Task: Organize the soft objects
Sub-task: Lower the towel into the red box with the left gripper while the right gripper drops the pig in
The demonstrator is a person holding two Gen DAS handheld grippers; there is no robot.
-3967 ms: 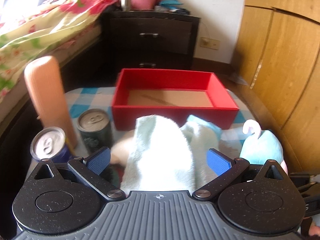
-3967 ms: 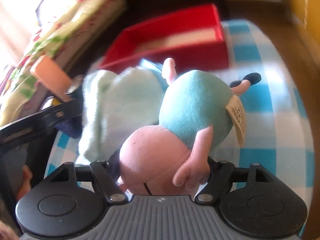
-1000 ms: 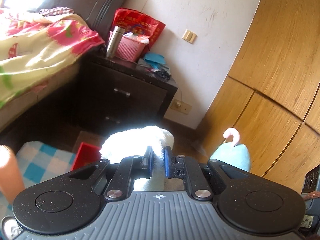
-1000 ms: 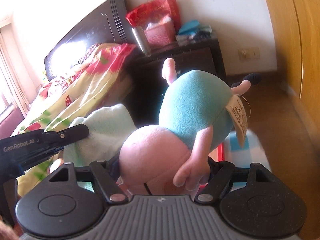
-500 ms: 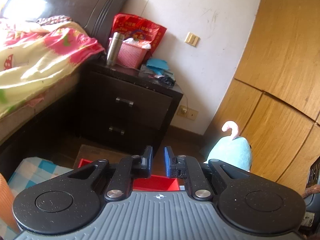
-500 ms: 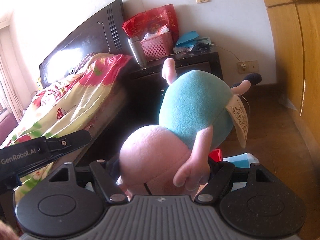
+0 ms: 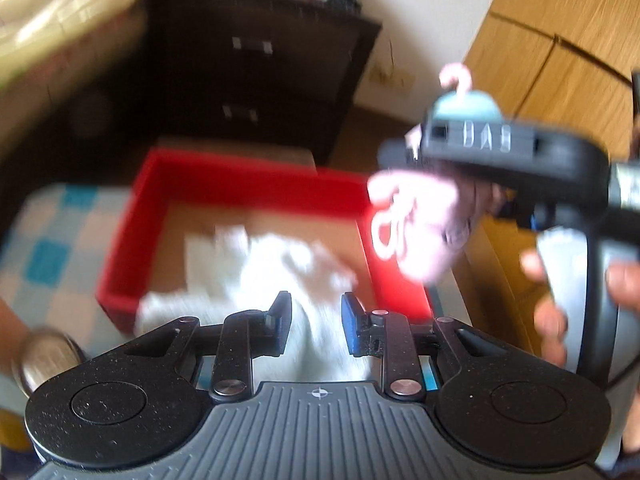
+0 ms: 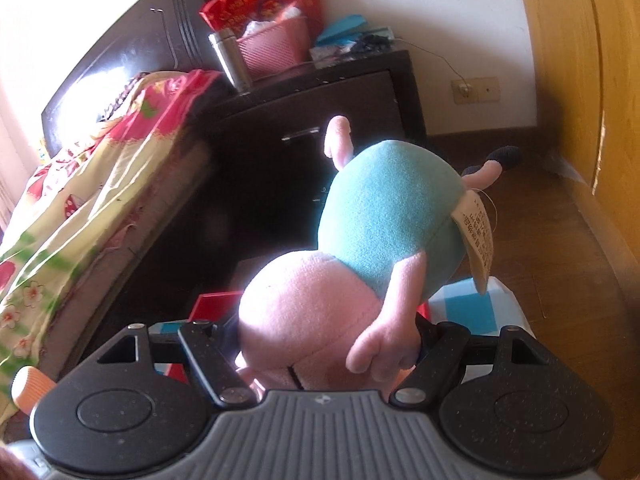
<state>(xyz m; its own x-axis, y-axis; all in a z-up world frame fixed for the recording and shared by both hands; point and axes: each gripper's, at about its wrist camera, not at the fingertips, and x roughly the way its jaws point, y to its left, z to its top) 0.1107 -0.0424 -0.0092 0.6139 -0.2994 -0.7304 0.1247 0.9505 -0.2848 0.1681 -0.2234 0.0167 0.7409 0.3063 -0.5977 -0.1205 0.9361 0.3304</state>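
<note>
A white towel [image 7: 288, 264] lies blurred in the red box [image 7: 132, 240] and drapes over its near wall. My left gripper [image 7: 316, 304] hovers just above the towel's near end. Its jaws are opening, and the blue pads stand apart from the cloth showing through the gap. My right gripper [image 8: 316, 332] is shut on a pig plush [image 8: 392, 216] with a pink head and teal body, held head-first toward the camera. In the left wrist view the plush [image 7: 420, 216] hangs over the box's right wall. A corner of the red box [image 8: 212, 304] shows below the plush.
The box rests on a blue-and-white checked cloth [image 7: 48, 248]. A drink can [image 7: 44, 354] stands at the near left, with an orange bottle [image 8: 28, 390] beside it. Beyond are a dark nightstand [image 7: 256, 80], a bed [image 8: 80, 200] and wooden wardrobe doors [image 7: 560, 40]. A person's fingers [image 7: 548, 316] grip the right handle.
The left view has tipped down from the nightstand onto the box. The left jaws have parted and the towel now lies in the box. The right gripper has carried the plush closer to the box.
</note>
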